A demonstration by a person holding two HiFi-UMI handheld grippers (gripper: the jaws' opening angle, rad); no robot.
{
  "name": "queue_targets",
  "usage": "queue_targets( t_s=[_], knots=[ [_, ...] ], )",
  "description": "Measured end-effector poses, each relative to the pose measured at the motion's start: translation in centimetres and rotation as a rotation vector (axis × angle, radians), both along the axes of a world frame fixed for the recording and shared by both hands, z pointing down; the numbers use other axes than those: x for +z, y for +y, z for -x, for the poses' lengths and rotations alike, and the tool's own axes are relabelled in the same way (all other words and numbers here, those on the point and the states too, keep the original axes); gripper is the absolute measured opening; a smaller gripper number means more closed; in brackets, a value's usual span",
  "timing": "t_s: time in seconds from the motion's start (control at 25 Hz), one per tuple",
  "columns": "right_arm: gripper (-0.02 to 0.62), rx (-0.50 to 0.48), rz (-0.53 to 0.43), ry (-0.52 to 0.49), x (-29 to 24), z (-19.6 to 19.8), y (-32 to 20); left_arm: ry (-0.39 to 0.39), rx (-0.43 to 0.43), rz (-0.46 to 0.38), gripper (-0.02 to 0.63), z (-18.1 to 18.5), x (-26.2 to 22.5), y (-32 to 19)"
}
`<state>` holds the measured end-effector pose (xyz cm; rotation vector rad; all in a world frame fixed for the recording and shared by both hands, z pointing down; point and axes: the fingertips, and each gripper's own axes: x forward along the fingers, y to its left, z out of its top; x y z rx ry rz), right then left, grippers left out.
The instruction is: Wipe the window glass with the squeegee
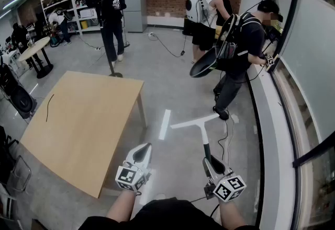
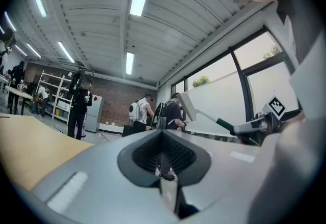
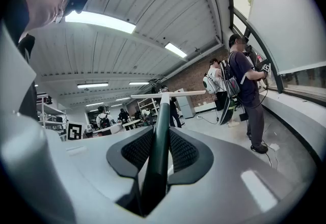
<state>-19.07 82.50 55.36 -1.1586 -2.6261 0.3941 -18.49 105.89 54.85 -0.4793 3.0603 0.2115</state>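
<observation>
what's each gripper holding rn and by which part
The right gripper is shut on the squeegee, gripping it by its dark green handle. The left gripper is shut and holds nothing.

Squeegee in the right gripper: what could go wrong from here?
1. The right gripper holds the squeegee low on its handle, blade far out. Pressed on the window glass, it may twist in the fingers.
2. A person stands at the same window, so a swung blade could hit them.
3. Cables on the floor ahead could trip the wearer.
</observation>
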Motion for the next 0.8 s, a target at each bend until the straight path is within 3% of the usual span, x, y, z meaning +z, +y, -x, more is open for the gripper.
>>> queue_targets(
  t_s=[0.52,0.8],
  knots=[
    [0.097,-0.014,0.000,0.013,0.4,-0.9,0.9,0.011,-0.008,0.005,-0.002,-1.2,0.4,1.1],
    [0.097,0.041,0.005,0.007,0.3,-1.5,-0.3,0.007,0.050,0.014,-0.002,-0.9,0.3,-0.3]
  ],
)
